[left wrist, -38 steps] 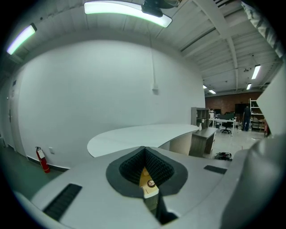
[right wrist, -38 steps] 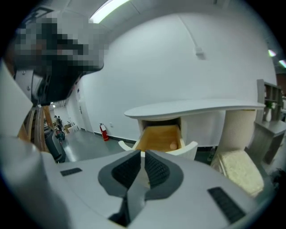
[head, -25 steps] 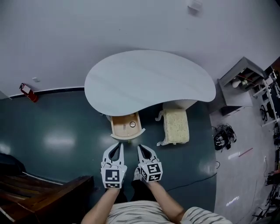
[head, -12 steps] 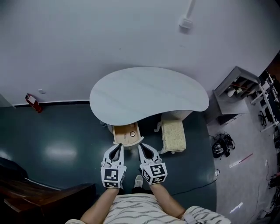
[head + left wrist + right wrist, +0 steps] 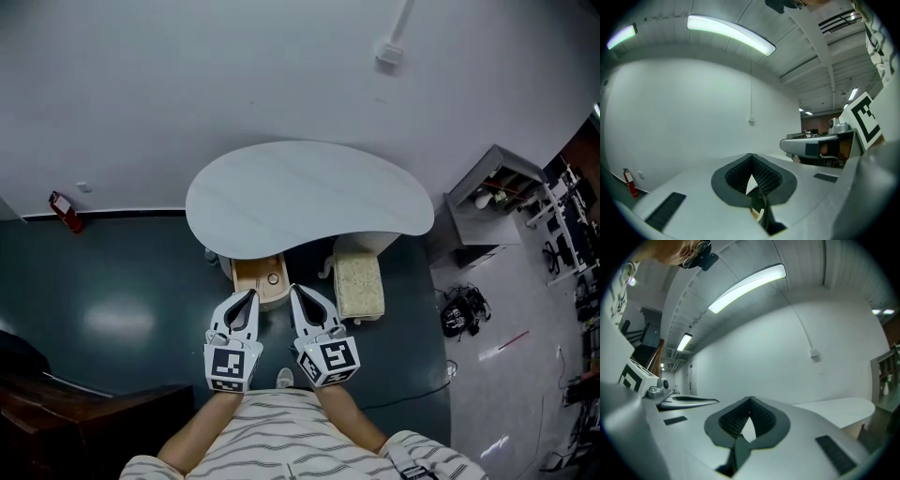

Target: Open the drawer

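Observation:
The drawer (image 5: 255,277) stands pulled out from under the white kidney-shaped table top (image 5: 309,197), and its pale wooden inside holds a small round thing. In the head view both grippers hover side by side just in front of it. The left gripper (image 5: 252,294) (image 5: 750,155) is shut, with nothing between its jaws. The right gripper (image 5: 293,290) (image 5: 750,399) is shut and empty too. Both point level toward the white wall. The table top's edge (image 5: 836,407) shows in the right gripper view. The drawer is hidden in both gripper views.
A cushioned stool (image 5: 360,284) stands right of the drawer under the table. A red fire extinguisher (image 5: 63,208) sits by the left wall. There is a grey shelf unit (image 5: 492,202) at right, dark wooden furniture (image 5: 84,412) at bottom left, and a black cable bundle (image 5: 459,311) on the floor.
Both grippers have risen, still shut and side by side. In the head view their tips now reach the drawer's front. The drawer stays open.

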